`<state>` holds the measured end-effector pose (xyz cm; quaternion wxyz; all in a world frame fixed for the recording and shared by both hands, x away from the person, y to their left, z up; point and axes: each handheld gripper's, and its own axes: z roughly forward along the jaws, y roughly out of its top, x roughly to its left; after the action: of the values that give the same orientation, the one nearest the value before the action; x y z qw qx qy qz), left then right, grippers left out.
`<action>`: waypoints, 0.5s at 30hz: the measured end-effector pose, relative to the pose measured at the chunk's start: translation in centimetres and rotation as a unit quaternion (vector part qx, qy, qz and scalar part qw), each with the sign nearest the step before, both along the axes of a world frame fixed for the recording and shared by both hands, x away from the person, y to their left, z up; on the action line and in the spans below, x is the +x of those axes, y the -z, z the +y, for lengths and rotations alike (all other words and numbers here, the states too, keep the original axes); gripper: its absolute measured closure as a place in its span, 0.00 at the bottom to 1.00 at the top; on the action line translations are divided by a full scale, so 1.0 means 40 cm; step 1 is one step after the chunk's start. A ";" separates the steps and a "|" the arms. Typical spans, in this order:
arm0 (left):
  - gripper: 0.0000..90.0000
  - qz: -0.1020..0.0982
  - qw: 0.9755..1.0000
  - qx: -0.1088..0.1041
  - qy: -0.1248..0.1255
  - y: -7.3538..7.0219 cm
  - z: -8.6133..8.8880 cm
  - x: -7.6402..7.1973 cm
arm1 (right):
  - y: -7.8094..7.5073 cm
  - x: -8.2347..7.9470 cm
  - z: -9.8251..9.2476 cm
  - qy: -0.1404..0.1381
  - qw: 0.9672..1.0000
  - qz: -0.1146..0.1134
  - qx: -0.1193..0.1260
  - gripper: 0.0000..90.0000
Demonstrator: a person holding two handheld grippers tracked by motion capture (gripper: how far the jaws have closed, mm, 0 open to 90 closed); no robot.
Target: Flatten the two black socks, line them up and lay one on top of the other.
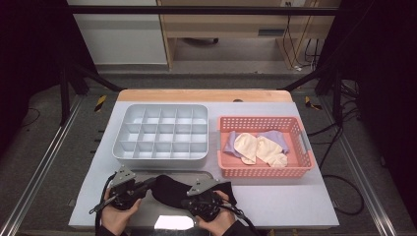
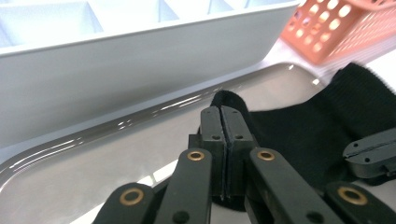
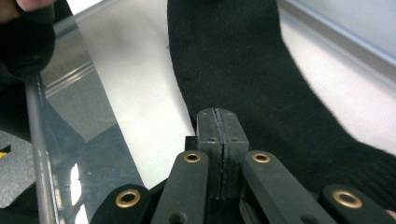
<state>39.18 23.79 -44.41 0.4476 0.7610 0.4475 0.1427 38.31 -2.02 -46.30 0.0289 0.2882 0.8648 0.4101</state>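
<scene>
On the shiny metal tray (image 1: 169, 223) at the table's near edge lies a black sock (image 1: 169, 189), just in front of the grey divided organiser (image 1: 162, 132). Left gripper (image 1: 146, 186) pinches its toe end; right gripper (image 1: 200, 196) is clamped on its edge.

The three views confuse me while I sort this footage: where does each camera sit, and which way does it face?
High view: above the person's side, facing forward and down on the table; both hands, left claw, right claw.
Left gripper view: rides the left claw, facing the divided tray; shut on the black sock.
Right gripper view: rides the right claw, shut on the sock.
All share the sock.
</scene>
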 end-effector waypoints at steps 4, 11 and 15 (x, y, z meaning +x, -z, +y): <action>0.98 0.007 1.000 -0.005 0.011 0.007 -0.015 -0.003 | -0.035 -0.003 -0.030 0.007 1.000 -0.017 0.015 0.99; 0.98 0.034 0.999 0.025 0.020 0.043 -0.039 0.003 | -0.015 -0.004 -0.052 0.006 1.000 0.003 0.000 0.98; 0.98 0.029 0.997 0.069 0.011 0.059 -0.045 0.007 | 0.002 -0.008 -0.033 -0.005 1.000 0.010 -0.012 0.95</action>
<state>39.46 21.99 -46.77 0.3825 0.7987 0.4407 0.1466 38.01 -3.34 -46.36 0.0217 0.2874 0.8713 0.3972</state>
